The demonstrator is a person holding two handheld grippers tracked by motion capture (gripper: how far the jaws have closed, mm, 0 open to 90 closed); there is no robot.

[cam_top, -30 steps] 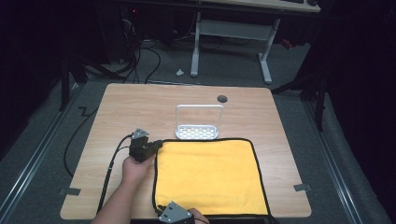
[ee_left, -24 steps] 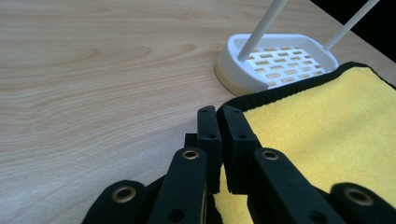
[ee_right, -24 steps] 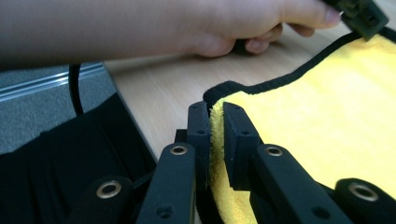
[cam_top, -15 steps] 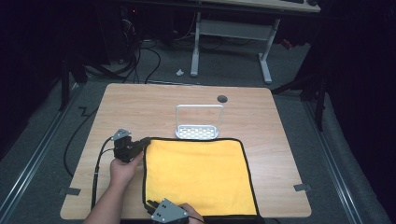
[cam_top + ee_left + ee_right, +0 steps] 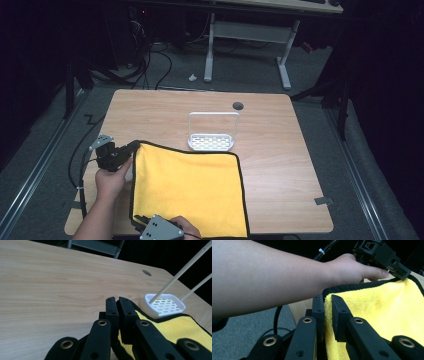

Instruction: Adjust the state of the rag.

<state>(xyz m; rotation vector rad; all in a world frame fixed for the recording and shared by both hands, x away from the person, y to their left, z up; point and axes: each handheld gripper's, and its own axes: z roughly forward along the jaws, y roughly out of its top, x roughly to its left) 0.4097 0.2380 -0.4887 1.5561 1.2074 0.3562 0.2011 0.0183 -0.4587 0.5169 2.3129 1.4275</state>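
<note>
Two corners pinched, and the yellow cloth (image 5: 187,187) is spread over the near-left part of the worktop (image 5: 280,165), its far edge touching the white rack (image 5: 212,131). From the high view, the left tongs (image 5: 134,145) sit at the cloth's far-left corner, and the right tongs (image 5: 139,220) at the near-left corner, right at the worktop's near edge. The cloth's left edge looks raised between them.

Over to the left gripper view: the left tongs (image 5: 117,300) are pressed together on the black-trimmed corner of the cloth (image 5: 172,326), yellow pile bunched low between the jaws. The rack (image 5: 163,305) stands just beside, its thin white handle rods leaning up and away.

Now the right gripper view: the right tongs (image 5: 327,299) are clamped on the cloth's (image 5: 382,315) edge, fabric sandwiched between the jaws. Beyond, the left hand (image 5: 347,270) and its gripper hold the far corner.

Where might this go sour? That rack is the worry: the cloth's far edge lies against it, so a drag or a fold carried that way could snag the base and tip it or shove it along. Both grips are also shallow, right at the hem; a sharp tug could pull a corner free. And uneven pulling from the two hands would leave the fold skewed.
</note>
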